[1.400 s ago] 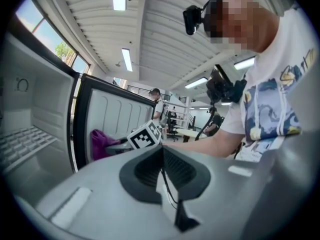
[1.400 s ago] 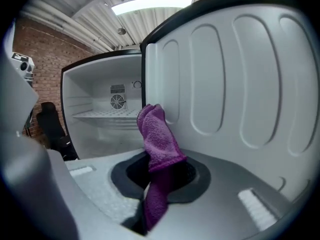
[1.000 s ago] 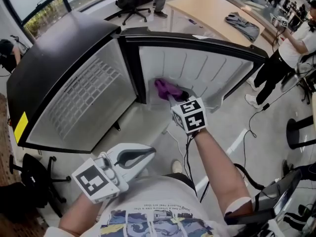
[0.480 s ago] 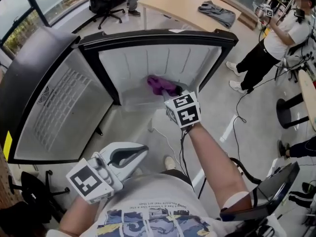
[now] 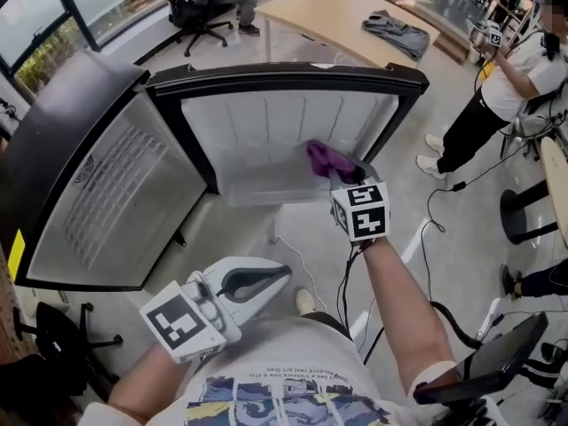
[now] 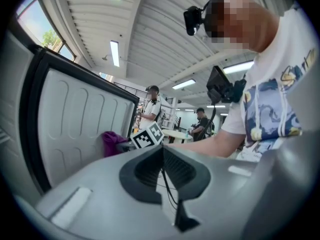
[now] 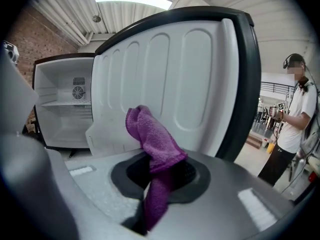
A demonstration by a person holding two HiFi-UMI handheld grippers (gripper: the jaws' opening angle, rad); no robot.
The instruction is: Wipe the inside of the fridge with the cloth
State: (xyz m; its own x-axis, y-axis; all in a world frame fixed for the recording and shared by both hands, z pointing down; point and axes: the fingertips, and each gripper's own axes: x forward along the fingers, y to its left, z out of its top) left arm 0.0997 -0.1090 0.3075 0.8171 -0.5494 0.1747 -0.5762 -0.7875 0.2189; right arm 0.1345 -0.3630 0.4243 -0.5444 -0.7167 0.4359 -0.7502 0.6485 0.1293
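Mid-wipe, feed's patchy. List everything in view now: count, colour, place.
fridge: 1, black, white inside, left, door open
fridge door: 1, white ribbed liner, black rim, centre
cloth: 1, purple, against the door liner
table: 1, light wood, behind the door
garment: 1, grey, on the table
bystander: 1, white top, black trousers, far right
left gripper: 1, grey, shut and empty, low by the torso
right gripper: 1, grey, shut on the cloth at the door

White blue-printed T-shirt (image 5: 286, 396); grey left gripper (image 5: 282, 275), right gripper (image 5: 344, 178), black-and-white marker cubes (image 5: 366, 211)
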